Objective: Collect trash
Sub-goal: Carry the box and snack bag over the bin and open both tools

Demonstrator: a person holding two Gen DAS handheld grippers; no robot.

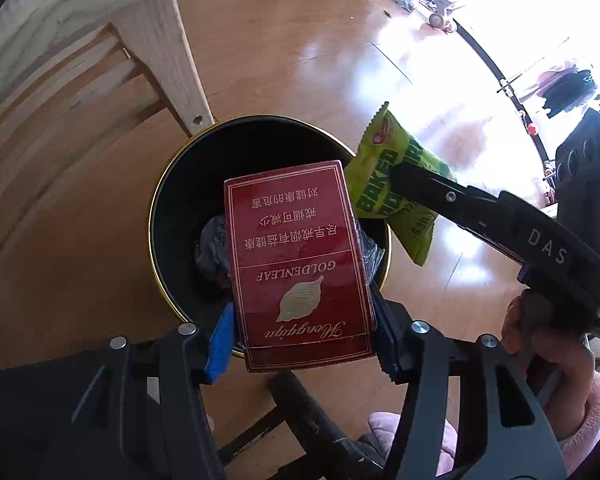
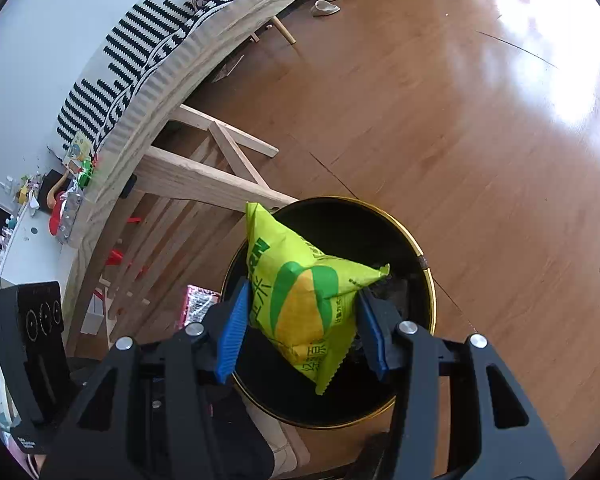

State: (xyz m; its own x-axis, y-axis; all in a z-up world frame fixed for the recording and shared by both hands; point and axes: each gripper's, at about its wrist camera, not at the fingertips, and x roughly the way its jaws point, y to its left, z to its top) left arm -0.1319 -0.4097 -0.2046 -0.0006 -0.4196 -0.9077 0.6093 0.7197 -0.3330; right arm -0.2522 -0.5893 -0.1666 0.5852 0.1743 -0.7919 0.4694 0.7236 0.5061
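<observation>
2 grippers hold trash lengthwise over the bin: cigarette pack, snack bag.

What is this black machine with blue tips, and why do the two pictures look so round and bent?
No robot: a person holds a two-finger gripper in each hand, each carrying a wide-angle camera, which bends the picture. The left view shows the left gripper clamping a red Goldenleaf cigarette pack above a black gold-rimmed trash bin on the wooden floor. The right view shows the right gripper clamping a green baked corn snack bag over that bin. Dark crumpled trash already lies inside.
</observation>
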